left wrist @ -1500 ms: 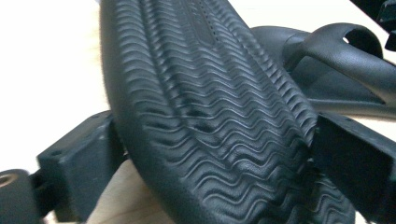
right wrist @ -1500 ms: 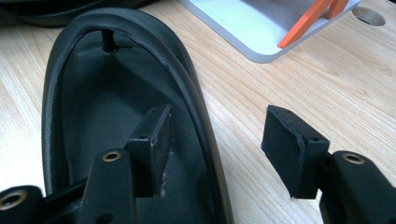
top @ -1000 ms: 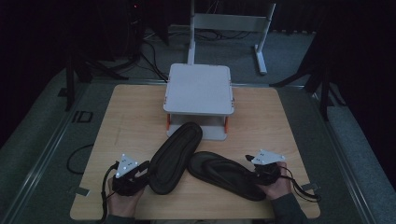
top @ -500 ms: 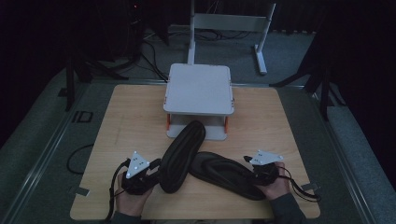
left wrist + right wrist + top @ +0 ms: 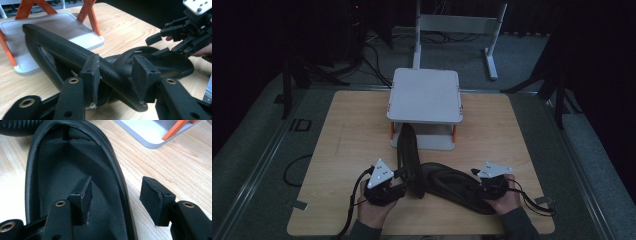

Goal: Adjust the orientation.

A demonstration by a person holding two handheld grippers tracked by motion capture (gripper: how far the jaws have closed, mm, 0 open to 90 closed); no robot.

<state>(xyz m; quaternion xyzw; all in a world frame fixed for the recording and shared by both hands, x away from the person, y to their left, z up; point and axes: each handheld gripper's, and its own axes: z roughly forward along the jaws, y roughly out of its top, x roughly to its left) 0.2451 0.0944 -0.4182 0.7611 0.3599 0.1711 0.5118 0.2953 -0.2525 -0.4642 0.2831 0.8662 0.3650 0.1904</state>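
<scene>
The left gripper (image 5: 404, 174) has its jaws set across the heel end of a black sandal (image 5: 408, 157), one pad on each side of the sole's edge. In the left gripper view the pad on the left (image 5: 92, 75) lies against the sole, while the other pad (image 5: 143, 72) seems to stand a little off it. The jaws have just been opening with the sandal between them, so I cannot tell whether they are pinching it or merely bracketing it.

From that gripper the sandal runs straight away toward the grey two-tier rack (image 5: 426, 97). It is tipped up on its edge, its long axis pointing at the rack's lower shelf (image 5: 57, 27) and its toe end just in front of that shelf, between the orange legs (image 5: 91, 17). That line from gripper to shelf is what the coming move likely turns on: pushing along the sandal's length would carry it onto the shelf.

The right gripper (image 5: 477, 181) has its jaws spread, straddling the rim of the second black sandal (image 5: 75, 175) without pressing it. This sandal lies flat on the counter (image 5: 352, 145), farther from the rack and crosswise to it, its far end under the first sandal. The left hand (image 5: 374, 215) is the nearer to the rack's opening.
</scene>
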